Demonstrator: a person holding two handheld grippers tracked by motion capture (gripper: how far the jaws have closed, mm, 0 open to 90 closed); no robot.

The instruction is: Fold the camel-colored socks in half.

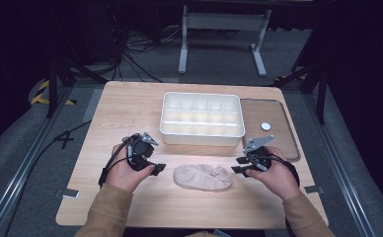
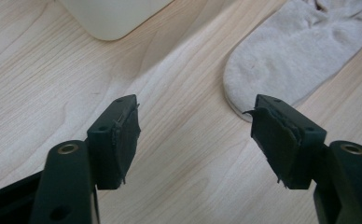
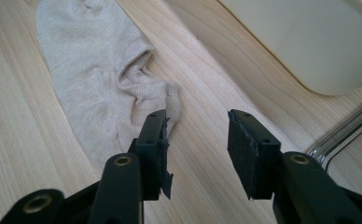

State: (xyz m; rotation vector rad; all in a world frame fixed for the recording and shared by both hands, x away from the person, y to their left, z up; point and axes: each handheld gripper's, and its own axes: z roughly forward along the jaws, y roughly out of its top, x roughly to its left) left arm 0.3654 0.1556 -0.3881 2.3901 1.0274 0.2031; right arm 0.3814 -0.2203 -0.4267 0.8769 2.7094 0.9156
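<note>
Beige sock point(image 1: 202, 177) flat at table's point(image 1: 130, 108) near centre, before the divided white organiser tray point(image 1: 202, 120); left gripper point(image 1: 154, 168) and right gripper point(image 1: 239, 165) flank it, jaws parted, empty; pinch opposite ends together, low.

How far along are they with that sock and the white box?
Barely begun, it seems. Done: nothing visible; the beige sock lies flat on the table, and the compartments of the white divided box look empty. In hand: the left gripper and right gripper sit open at either end of the sock, holding nothing. Left: presumably grasping it, then perhaps folding and boxing it.
</note>
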